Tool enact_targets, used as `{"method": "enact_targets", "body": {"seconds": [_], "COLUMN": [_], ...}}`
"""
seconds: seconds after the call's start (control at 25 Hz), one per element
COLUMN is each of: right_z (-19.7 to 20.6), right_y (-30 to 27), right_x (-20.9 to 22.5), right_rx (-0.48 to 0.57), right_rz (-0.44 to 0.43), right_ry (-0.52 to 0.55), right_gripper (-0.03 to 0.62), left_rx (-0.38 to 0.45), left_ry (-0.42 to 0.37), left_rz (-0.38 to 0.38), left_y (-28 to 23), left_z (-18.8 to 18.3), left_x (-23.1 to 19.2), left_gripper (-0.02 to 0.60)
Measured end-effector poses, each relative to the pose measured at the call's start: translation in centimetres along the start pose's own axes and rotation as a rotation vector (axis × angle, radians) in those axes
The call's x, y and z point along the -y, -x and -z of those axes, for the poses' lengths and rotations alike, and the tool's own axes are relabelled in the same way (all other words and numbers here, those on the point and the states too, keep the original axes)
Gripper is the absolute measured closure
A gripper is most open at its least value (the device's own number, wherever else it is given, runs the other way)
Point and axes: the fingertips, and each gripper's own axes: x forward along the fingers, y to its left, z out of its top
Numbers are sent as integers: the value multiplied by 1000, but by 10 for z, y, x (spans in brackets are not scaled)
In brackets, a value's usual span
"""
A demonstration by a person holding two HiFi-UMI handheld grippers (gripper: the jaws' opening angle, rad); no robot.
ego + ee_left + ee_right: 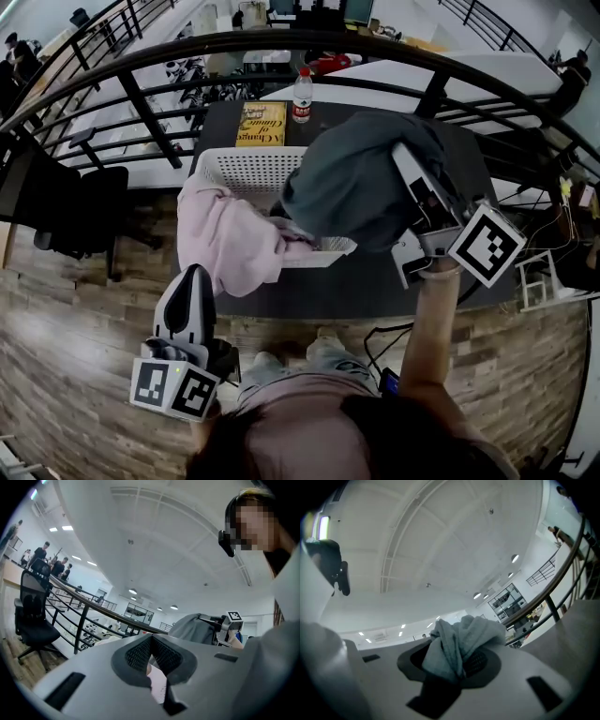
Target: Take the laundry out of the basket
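So far: we judge the task partly done; one grey garment (pixel 352 183) hangs clear above the basket (pixel 246 173) but is not yet set down anywhere.
Right gripper (pixel 401 155): its fingers are clamped on a bunched fold of the grey garment, which sprouts up between the pads and falls in a heavy drape below and to the left of them.
Left gripper (pixel 195 274): its fingers are drawn together, the pads meeting at their far tips, and we see nothing pinched between them.
Pink garment (pixel 230 244): it lies just ahead of the left fingertips, draped over the basket's near rim and spilling onto the table (pixel 375 281); whether the tips touch it we cannot tell.
Basket: it stands beneath the right fingers and ahead of the left ones; the two garments hide whatever laundry lies deeper inside.
Remaining: we judge that the grey garment needs a resting place outside the basket, and that the pink one, half in and half out, needs pulling free.
Bystanders: a bottle (pixel 302 94) and a yellow box (pixel 262 124) stand beyond the basket, well apart from both sets of fingers.
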Motion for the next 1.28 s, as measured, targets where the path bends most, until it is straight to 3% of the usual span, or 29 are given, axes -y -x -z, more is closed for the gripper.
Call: {"method": "enact_targets", "body": {"seconds": [0.56, 1.28], "right_z": [-91, -157], "right_y": [73, 159], "right_x": [46, 111], "right_rx": [106, 203], "right_rz": [-87, -7], "right_ry": [0, 71], "right_gripper": [448, 448], "left_rx": [-21, -85], "left_ry": [-6, -16], "left_rz": [8, 67], "left_y": [-37, -67], "left_z": [33, 74], "left_x": [105, 194], "left_gripper": [581, 581]}}
